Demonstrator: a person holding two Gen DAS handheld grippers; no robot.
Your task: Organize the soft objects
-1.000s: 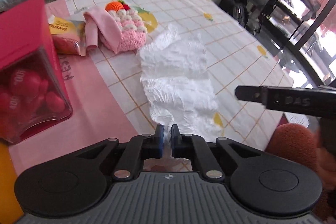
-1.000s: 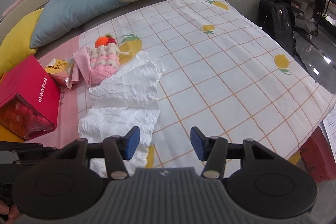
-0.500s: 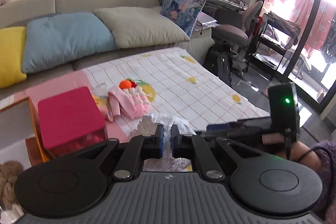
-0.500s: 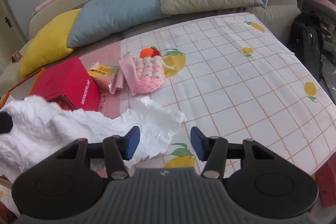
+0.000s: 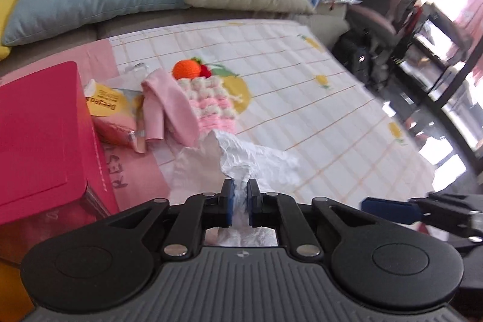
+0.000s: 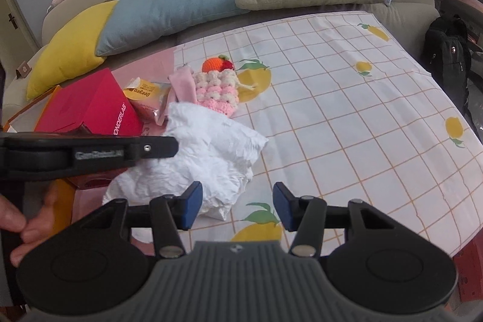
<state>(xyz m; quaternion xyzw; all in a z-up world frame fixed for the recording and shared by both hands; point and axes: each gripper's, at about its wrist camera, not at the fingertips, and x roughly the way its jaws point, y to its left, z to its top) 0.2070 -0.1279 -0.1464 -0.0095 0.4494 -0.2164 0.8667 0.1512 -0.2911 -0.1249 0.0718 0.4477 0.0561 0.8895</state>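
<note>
A crinkled white sheet [image 5: 259, 159] [image 6: 205, 159] lies bunched and folded over on the checked tablecloth [image 6: 347, 125]. My left gripper [image 5: 240, 198] pinches its near edge; the jaws are opening slightly, and white material still fills the narrow gap. In the right wrist view, one left finger [image 6: 145, 148] reaches in from the left above the sheet. My right gripper [image 6: 237, 208] stands open just right of the sheet's near end with nothing between its fingers. Behind the sheet lie a pink-and-cream crochet pouch [image 5: 211, 107] [image 6: 217, 94] with an orange top and a pink cloth [image 5: 169, 107].
A red box [image 5: 39, 135] [image 6: 90, 107] stands left of the sheet, with a yellow snack packet [image 5: 105, 107] beside it. Yellow, blue [image 6: 169, 8] and beige cushions line the sofa behind. A person's hand [image 6: 18, 231] holds the left gripper. A black backpack [image 6: 446, 50] sits off the table's right.
The left gripper lifted the sheet's near end, carried it toward the red box and lowered it, so the flat sheet is now folded and bunched. The right gripper stayed open and barely moved.
</note>
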